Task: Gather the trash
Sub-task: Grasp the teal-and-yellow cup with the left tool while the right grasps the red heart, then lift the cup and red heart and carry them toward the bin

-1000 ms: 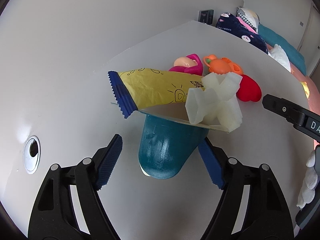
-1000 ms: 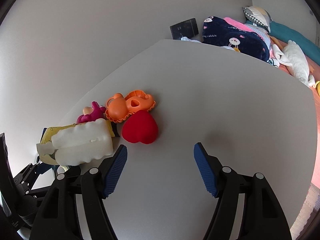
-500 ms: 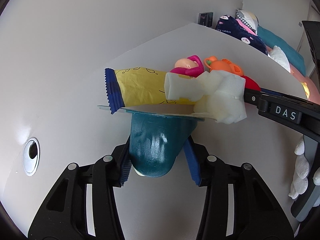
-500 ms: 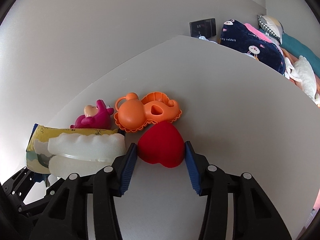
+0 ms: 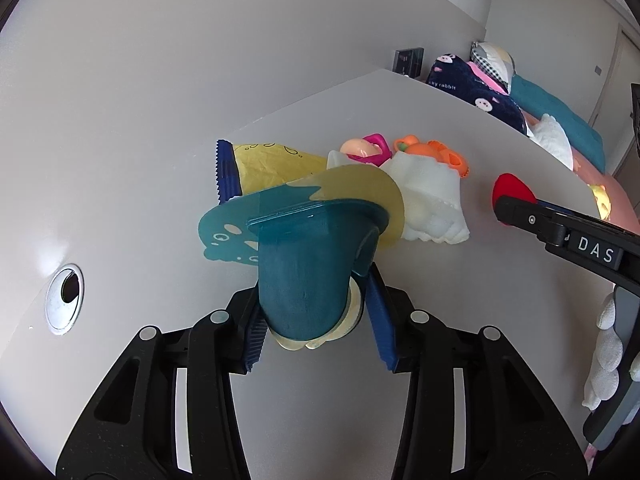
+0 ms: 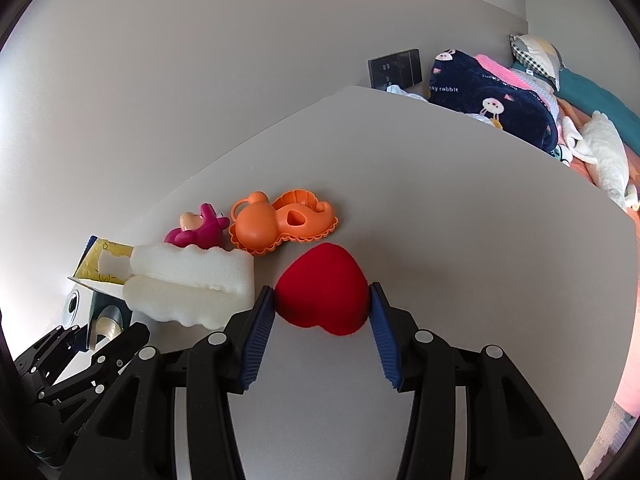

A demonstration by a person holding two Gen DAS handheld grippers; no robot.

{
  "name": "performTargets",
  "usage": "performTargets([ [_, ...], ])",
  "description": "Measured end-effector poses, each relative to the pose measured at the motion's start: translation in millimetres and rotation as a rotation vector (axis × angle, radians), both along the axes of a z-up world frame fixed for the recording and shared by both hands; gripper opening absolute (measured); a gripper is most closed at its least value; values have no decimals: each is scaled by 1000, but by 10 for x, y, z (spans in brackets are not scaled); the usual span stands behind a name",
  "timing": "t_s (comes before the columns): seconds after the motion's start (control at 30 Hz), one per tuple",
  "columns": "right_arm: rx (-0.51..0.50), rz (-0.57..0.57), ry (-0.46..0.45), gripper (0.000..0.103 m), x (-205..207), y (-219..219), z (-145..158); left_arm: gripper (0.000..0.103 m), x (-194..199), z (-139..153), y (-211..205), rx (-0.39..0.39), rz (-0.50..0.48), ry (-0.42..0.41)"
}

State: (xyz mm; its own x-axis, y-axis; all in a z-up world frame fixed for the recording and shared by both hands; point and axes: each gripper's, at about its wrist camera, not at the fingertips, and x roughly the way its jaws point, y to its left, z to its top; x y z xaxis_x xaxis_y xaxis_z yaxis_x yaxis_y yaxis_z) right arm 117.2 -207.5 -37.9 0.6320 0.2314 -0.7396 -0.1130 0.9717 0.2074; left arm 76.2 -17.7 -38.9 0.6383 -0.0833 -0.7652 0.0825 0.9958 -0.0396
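My left gripper (image 5: 316,320) is shut on a teal cup (image 5: 304,272) with a peeled teal-and-yellow foil lid (image 5: 352,188), tilted above the white table. Behind it lie a yellow wrapper (image 5: 272,164) with a blue serrated end and a white foam piece (image 5: 432,204). My right gripper (image 6: 320,320) is shut on a red heart-shaped toy (image 6: 324,296) that rests on the table. The foam piece (image 6: 192,280) and the wrapper (image 6: 100,264) lie to its left in the right wrist view. The right gripper's arm (image 5: 576,236) shows in the left wrist view.
A pink toy figure (image 6: 200,228) and an orange mould (image 6: 284,224) lie behind the heart. A round cable hole (image 5: 64,292) sits at the table's left. Bedding and pillows (image 6: 492,96) lie beyond the table's far edge, with a dark wall socket (image 6: 396,66).
My left gripper closed on the teal cup and tilted it, so the foam and wrapper slid off its lid onto the table. My right gripper moved to the red heart and closed on it.
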Motion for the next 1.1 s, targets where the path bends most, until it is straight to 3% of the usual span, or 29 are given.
performTargets([
  [0.37, -7, -8, -2, 49, -230, -104, 56, 43, -69, 11, -144, -22, -5, 6],
  [0.47, -8, -13, -1, 49, -250, -119, 51, 66, -71, 30, -143, -35, -4, 1],
  [0.63, -4, -23, -2, 49, -248, -142, 58, 68, -53, 23, -137, -34, -2, 1],
  [0.77, -2, -28, -1, 49, -253, -152, 55, 43, -33, -14, -123, -47, -13, 19],
  [1.1, 0, -30, -17, 49, -377, -182, 116, 40, -182, 157, -97, -46, 1, -63],
])
